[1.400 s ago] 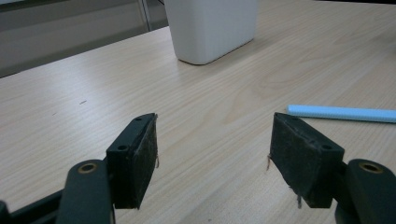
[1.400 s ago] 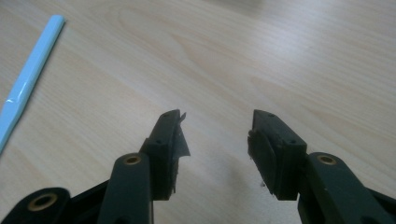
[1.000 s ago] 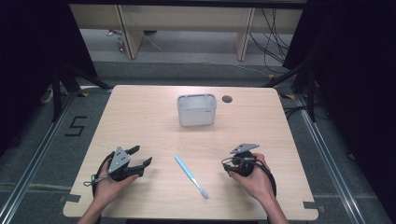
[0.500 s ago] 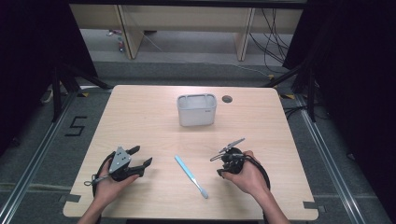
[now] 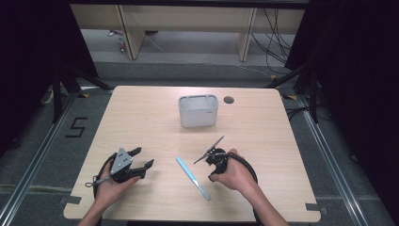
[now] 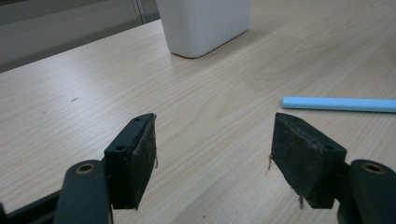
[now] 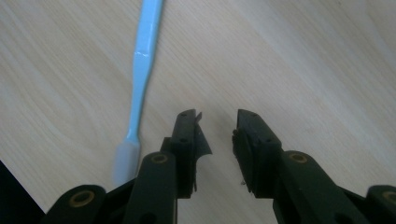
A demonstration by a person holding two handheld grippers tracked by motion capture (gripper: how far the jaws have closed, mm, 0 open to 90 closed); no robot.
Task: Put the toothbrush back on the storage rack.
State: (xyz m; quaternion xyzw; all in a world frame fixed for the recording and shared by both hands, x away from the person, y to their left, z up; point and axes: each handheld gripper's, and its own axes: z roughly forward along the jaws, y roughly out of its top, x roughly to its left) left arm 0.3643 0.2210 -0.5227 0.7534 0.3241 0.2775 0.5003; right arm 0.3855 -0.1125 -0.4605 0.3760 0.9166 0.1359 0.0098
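1. Jaws of the right gripper [image 7: 217, 126] stand a little apart with nothing between them, only bare wood in the narrow gap; they have just been closing
2. Jaws of the left gripper [image 6: 212, 154] are spread wide and released, with empty tabletop between the two black pads
3. Lying in the lower middle of the high view, the blue toothbrush [image 5: 192, 171] rests flat on the table [image 5: 141, 108], slanted from upper left to lower right, between the two hands
4. Seen from the right gripper view, the toothbrush [image 7: 140, 74] runs from the top edge down the left part of the frame, its pale bristle end just beside the left jaw and not touching it as far as can be seen
5. Seen from the left gripper view, the handle of the toothbrush [image 6: 338, 103] enters from the right edge at mid height, beyond the right jaw and apart from it
6. Right gripper [image 5: 214, 155] sits just right of the toothbrush in the high view, held in the person's right hand [image 5: 233, 174], tipped so its grey plate points to the upper right
7. Left gripper [image 5: 136, 162] rests in the lower left of the high view, held by the left hand [image 5: 110, 181], well apart from the toothbrush
8. White tub [image 5: 198, 110] stands upright in the upper middle of the table, well apart from both grippers; it also shows at the top of the left gripper view [image 6: 205, 23]
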